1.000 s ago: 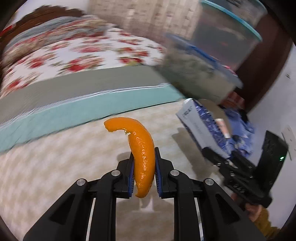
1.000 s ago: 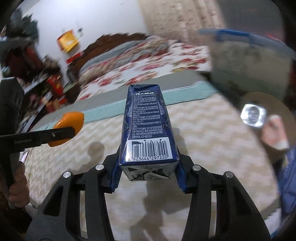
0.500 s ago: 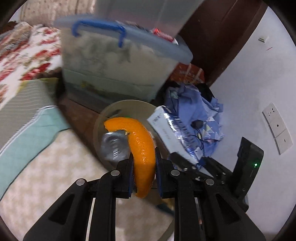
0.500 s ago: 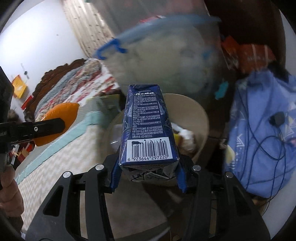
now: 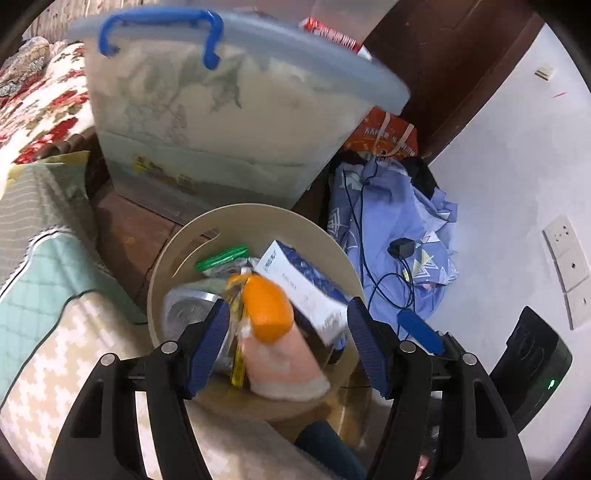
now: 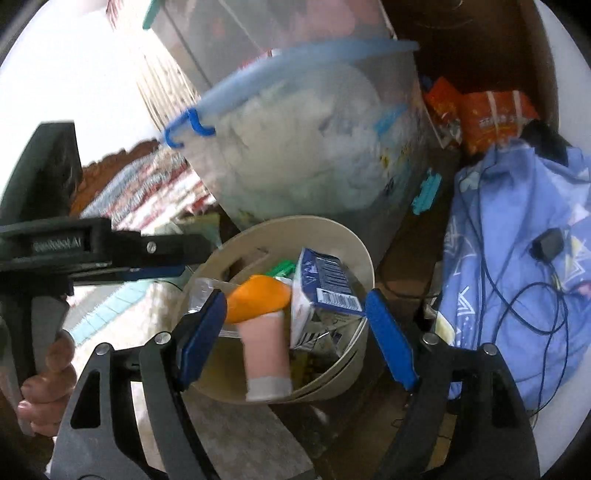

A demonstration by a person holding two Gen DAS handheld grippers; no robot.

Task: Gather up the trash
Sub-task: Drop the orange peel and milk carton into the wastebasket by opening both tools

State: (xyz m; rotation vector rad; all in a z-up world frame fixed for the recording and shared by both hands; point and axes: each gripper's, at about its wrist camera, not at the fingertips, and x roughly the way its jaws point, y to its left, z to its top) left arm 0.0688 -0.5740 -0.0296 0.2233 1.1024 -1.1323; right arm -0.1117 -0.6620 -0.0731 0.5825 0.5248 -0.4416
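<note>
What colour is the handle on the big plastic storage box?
Blue; the handle shows best in the left wrist view.

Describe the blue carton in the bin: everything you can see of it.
The carton is a small box of dark blue printed card with white side panels and a barcode on one face. It lies tilted inside the round beige bin, on top of other rubbish, beside the orange peel and close to it. Its lower end looks crumpled. Neither gripper holds it: both sets of jaws stand open over the bin.
</note>
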